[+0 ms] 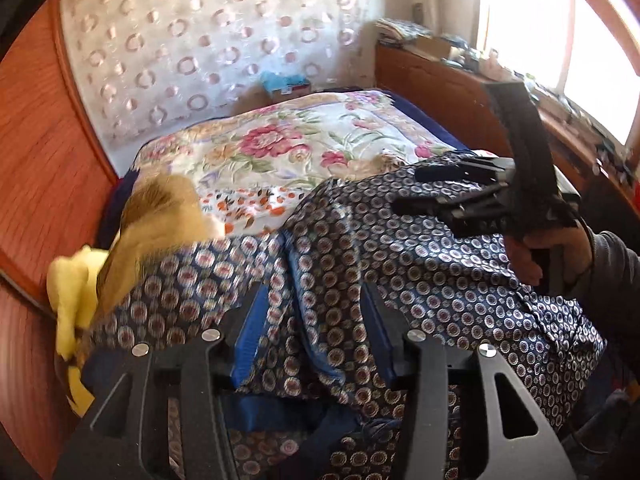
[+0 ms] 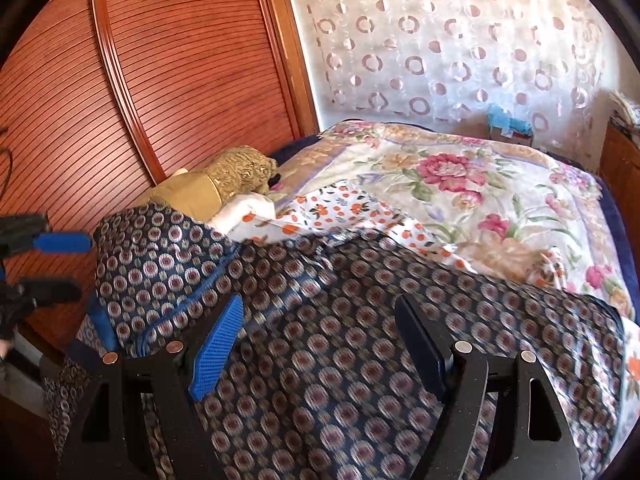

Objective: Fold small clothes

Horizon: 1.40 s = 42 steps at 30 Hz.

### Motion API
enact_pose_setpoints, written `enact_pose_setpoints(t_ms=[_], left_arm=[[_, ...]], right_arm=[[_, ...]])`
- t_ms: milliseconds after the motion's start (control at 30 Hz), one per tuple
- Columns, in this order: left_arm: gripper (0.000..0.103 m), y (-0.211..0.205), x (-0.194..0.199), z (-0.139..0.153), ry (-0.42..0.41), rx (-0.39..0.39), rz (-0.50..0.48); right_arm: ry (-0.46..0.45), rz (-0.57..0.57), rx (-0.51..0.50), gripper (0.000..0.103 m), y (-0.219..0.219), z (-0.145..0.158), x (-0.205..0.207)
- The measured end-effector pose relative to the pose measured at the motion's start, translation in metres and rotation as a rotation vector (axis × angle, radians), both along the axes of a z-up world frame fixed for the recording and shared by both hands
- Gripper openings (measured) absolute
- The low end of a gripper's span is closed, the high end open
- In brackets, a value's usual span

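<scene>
A navy garment with round medallion print [image 1: 400,248] lies rumpled on the near end of the bed, with a blue-lined seam running down it; it fills the lower right wrist view [image 2: 340,320]. My left gripper [image 1: 316,300] is open, its blue pads on either side of a fold of this cloth. My right gripper [image 2: 320,316] is open above the cloth; in the left wrist view [image 1: 404,188] it hovers over the garment's right part, jaws apart. The left gripper also shows at the left edge of the right wrist view [image 2: 86,266].
A floral bedspread [image 1: 280,140] covers the bed, with an orange-dotted white cloth [image 2: 332,208] on it. A gold-brown cushion [image 2: 224,180] and a yellow cloth [image 1: 76,296] lie by the wooden wardrobe [image 2: 160,60] on the left. A cluttered wooden sideboard [image 1: 460,80] stands under the window on the right.
</scene>
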<state>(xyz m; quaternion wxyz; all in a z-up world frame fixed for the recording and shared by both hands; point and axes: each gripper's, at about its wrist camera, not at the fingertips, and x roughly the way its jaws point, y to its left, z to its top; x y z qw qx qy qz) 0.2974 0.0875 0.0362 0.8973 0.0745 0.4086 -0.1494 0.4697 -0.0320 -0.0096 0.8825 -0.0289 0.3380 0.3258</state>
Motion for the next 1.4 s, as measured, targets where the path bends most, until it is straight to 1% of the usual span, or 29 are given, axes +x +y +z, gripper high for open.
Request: enact_pose_setpoints(t_ms=[67,133,300,367,467,500,567,667,700,733,833,967,1000,1067,1167,1267,1333,1400], left_arm=[[0.049,0.012,-0.003,-0.009,0.001,-0.021,0.036],[0.049,0.02,-0.006,-0.015,-0.003,-0.027,0.066],[0.049,0.041,-0.011,-0.024,-0.018,-0.067,0.129],[0.049,0.047,-0.011,-0.025,-0.03,-0.066,0.15],[0.049,0.051,-0.009,-0.028,-0.033,-0.068,0.156],[0.049,0.051,-0.008,-0.029,-0.032,-0.07,0.157],[0.049,0.051,-0.01,-0.031,-0.032,-0.072,0.158],[0.049,0.05,-0.01,-0.034,-0.031,-0.072,0.16],[0.049,0.052,-0.011,-0.035,-0.032,-0.072,0.159],[0.049,0.052,-0.012,-0.035,-0.034,-0.07,0.16],[0.049,0.053,-0.013,-0.034,-0.037,-0.069,0.16],[0.049,0.052,-0.015,-0.033,-0.044,-0.06,0.159],[0.049,0.052,-0.016,-0.033,-0.047,-0.059,0.16],[0.049,0.052,-0.019,-0.031,-0.054,-0.062,0.16],[0.049,0.053,-0.022,-0.028,-0.062,-0.062,0.162],[0.049,0.055,-0.025,-0.027,-0.067,-0.063,0.17],[0.049,0.058,-0.027,-0.026,-0.07,-0.063,0.182],[0.049,0.061,-0.028,-0.025,-0.072,-0.065,0.191]], right_arm=[[0.018,0.025,0.012,0.079,0.012,0.0,0.014],[0.039,0.055,0.003,0.075,0.029,-0.003,0.03],[0.118,0.152,-0.077,0.069,0.072,-0.021,0.069],[0.132,0.168,-0.103,0.067,0.081,-0.026,0.081],[0.175,0.208,-0.11,0.065,0.088,-0.031,0.096],[0.188,0.23,-0.111,0.062,0.09,-0.032,0.101],[0.213,0.263,-0.109,0.055,0.089,-0.032,0.104],[0.247,0.302,-0.122,0.033,0.09,-0.032,0.106],[0.251,0.306,-0.131,0.019,0.09,-0.031,0.106],[0.251,0.307,-0.136,0.007,0.09,-0.03,0.105],[0.214,0.325,-0.129,0.004,0.083,-0.019,0.095],[0.143,0.342,-0.116,0.003,0.059,-0.003,0.069],[0.123,0.343,-0.124,0.003,0.052,-0.002,0.061],[0.071,0.333,-0.172,0.003,0.037,-0.004,0.047],[0.066,0.308,-0.217,0.003,0.018,-0.014,0.037],[0.103,0.286,-0.246,0.006,0.006,-0.026,0.038],[0.126,0.281,-0.233,0.007,0.001,-0.027,0.037],[0.116,0.287,-0.206,0.009,-0.003,-0.021,0.033]])
